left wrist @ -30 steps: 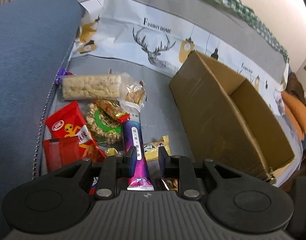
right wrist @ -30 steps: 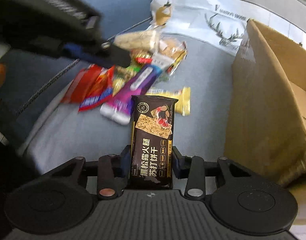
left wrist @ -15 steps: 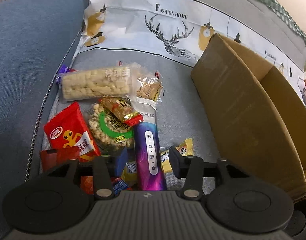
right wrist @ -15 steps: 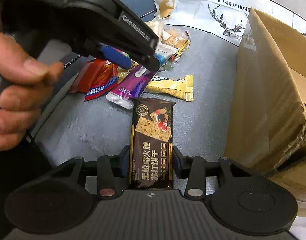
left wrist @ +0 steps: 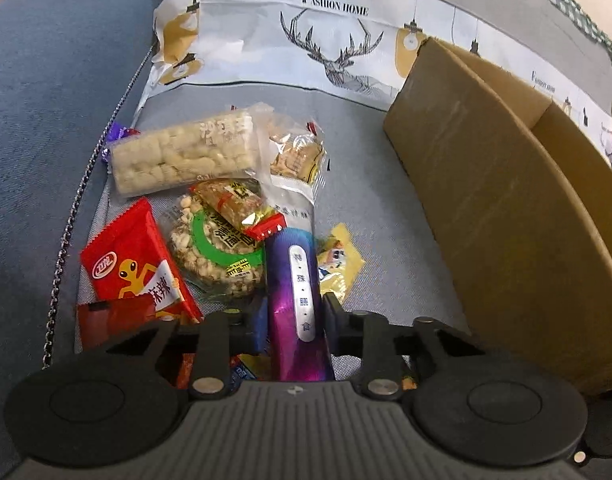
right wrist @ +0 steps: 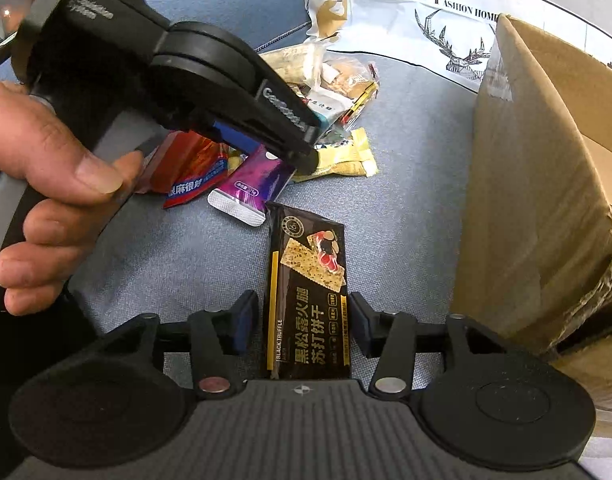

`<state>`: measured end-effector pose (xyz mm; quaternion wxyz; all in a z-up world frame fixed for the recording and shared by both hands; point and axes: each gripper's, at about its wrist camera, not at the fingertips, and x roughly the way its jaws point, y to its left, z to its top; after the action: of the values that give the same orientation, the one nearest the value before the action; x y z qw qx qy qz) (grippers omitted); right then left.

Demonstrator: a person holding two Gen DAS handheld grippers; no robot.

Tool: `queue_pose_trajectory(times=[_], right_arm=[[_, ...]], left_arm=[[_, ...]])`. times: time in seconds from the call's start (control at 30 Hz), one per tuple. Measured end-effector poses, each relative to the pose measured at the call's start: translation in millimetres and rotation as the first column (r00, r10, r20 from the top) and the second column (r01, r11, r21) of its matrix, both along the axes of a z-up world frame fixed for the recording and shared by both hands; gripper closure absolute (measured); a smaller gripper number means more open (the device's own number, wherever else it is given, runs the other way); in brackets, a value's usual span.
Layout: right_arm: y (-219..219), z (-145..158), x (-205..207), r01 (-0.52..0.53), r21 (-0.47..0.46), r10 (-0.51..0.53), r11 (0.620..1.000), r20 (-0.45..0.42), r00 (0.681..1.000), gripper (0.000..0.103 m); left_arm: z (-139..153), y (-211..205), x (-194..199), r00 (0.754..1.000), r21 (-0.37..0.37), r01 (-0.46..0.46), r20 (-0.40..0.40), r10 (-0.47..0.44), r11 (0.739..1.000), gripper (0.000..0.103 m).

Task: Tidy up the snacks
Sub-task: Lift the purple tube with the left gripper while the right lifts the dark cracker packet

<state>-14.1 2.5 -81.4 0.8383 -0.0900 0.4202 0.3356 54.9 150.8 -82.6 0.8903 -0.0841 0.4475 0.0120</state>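
Left gripper (left wrist: 294, 316) has just been closing, and its jaws now pinch the long purple foil snack stick (left wrist: 296, 292) at the lower middle of the left wrist view. Right gripper (right wrist: 302, 320) has just been opening; its jaws stand a little off the sides of the black cracker packet (right wrist: 307, 296), which lies flat on the grey-blue sofa cushion (right wrist: 405, 128).

A risk, I think: the small red-and-gold candy bar (left wrist: 242, 210) lies across the far end of the purple stick, so lifting may drag it or disturb the pile. The foil is slippery, and the stick could slide out before it reaches the brown cardboard box (left wrist: 497, 200) at the right.

Only the right wrist view shows the person's hand (right wrist: 50, 184) on the left gripper and the silver sealed end of the stick. Only the left view shows the pale puffed-rice bar (left wrist: 182, 156) and the red chilli packet (left wrist: 134, 260) fully.
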Motion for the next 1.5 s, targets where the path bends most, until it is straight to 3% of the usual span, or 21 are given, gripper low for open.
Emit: queue_pose_trajectory(times=[0.13,0.2,0.37,0.87,1.33,1.43,1.5], right_arm=[[1,0,-1,-0.001,0.000,0.001,1.000,0.008,1.000,0.051],[0,-1,-2,0.002,0.001,-0.002,1.000,0.018,1.000,0.060],[-2,0,0,0.021,0.016,-0.022,1.000,0.019,1.000,0.062],[0,-1,2,0.018,0.017,-0.018,1.000,0.009,1.000,0.060],[4,-3,0,0.012,0.008,-0.012,1.000,0.019,1.000,0.060],[5,-3,0,0.011,0.005,-0.011,1.000,0.023,1.000,0.060],[4,-3,-1,0.009,0.004,-0.009,1.000,0.026,1.000,0.060]], left_arm=[[7,5,-10,0.999,-0.020,0.010,0.033,-0.009,1.000,0.085],[12,8,-17,0.998,-0.041,0.023,0.057,-0.021,0.999,0.089],[23,14,-34,0.994,-0.088,0.057,0.096,-0.048,0.994,0.090],[2,22,-22,0.998,-0.008,-0.014,-0.059,0.013,1.000,0.085],[-2,17,-13,0.998,-0.008,-0.033,-0.061,0.032,0.999,0.078],[-1,18,-15,0.998,-0.009,-0.033,-0.050,0.033,0.999,0.081],[0,17,-16,0.999,-0.013,-0.029,-0.042,0.028,1.000,0.089]])
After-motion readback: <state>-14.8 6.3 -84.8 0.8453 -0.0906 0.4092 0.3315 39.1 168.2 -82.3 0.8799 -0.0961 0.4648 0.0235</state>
